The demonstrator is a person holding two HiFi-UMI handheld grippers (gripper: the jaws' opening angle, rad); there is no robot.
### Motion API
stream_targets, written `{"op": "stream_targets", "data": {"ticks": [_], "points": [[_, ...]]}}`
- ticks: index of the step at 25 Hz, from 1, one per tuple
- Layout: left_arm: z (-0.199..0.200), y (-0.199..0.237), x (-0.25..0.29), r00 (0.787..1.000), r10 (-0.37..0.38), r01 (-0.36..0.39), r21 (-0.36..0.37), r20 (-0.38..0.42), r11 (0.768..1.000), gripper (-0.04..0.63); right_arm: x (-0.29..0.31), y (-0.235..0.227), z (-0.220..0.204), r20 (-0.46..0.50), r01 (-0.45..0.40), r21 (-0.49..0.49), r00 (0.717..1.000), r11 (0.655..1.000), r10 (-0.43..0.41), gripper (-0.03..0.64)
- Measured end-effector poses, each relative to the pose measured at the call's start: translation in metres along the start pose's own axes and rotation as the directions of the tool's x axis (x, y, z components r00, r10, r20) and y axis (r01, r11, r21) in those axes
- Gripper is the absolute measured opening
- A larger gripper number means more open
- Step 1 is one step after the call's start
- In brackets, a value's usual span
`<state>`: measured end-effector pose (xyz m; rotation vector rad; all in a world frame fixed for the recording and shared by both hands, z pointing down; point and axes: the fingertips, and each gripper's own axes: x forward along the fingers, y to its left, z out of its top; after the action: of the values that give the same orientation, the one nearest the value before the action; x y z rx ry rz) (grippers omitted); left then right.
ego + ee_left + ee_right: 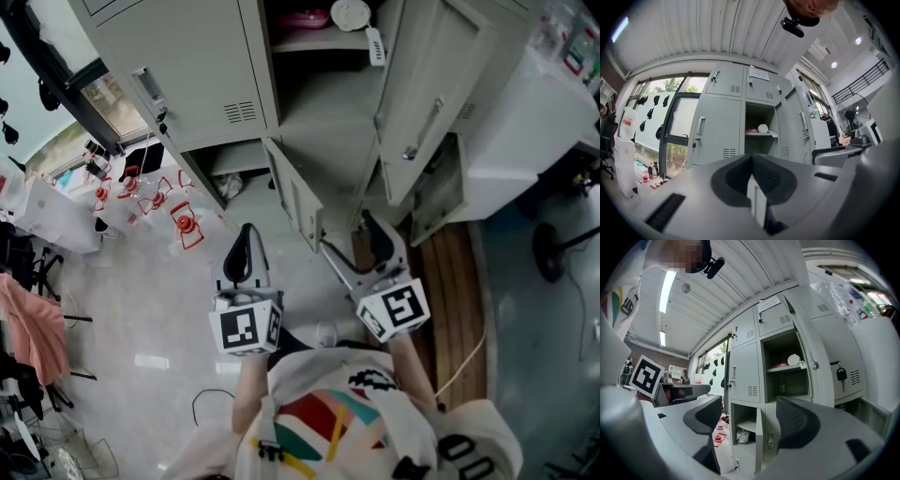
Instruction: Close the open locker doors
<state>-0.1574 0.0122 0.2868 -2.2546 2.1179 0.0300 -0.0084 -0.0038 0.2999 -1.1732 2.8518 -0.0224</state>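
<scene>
Locker doors (431, 103) — two hang open; left claw (246, 251) pinched together, right claw (359, 248) spread, empty.

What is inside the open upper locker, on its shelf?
On the shelf of the upper locker lie a white round object and a flat pink thing. A small tag hangs at the shelf edge. The space below is shadowed, so its contents are unclear.

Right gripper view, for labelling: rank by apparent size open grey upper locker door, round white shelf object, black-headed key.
1. Grey upper locker door
2. Round white shelf object, black-headed key: too alike to rank
</scene>
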Motion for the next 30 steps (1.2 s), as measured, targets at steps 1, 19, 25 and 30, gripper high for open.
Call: {"op": "stream_targets", "data": {"ticks": [1, 19, 25, 30], "points": [[0.000, -0.001, 0.003, 1.000, -0.009, 0.009, 0.000, 0.000, 1.000, 0.006, 0.001, -0.002, 0.000, 0.001, 0.007, 0.000, 1.000, 1.000, -0.007, 0.336], [-0.019, 0.012, 0.027, 0.999, -0.038, 0.037, -0.036, -0.016, 0.999, 0.006, 0.036, -0.013, -0.053, -0.182, -0.140, -0.030, 0.974, 0.990, 0.133, 0.336], [-0.036, 0.035, 0.043, 0.999, -0.014, 0.011, -0.050, -0.044, 0.999, 0.006, 0.050, -0.016, -0.132, -0.416, -0.313, -0.030, 0.867, 0.949, 0.273, 0.336], [-0.051, 0.052, 0.057, 0.998, -0.012, 0.008, -0.062, -0.064, 0.998, 0.006, 0.070, -0.032, -0.209, -0.559, -0.385, -0.012, 0.768, 0.923, 0.313, 0.336]]}}
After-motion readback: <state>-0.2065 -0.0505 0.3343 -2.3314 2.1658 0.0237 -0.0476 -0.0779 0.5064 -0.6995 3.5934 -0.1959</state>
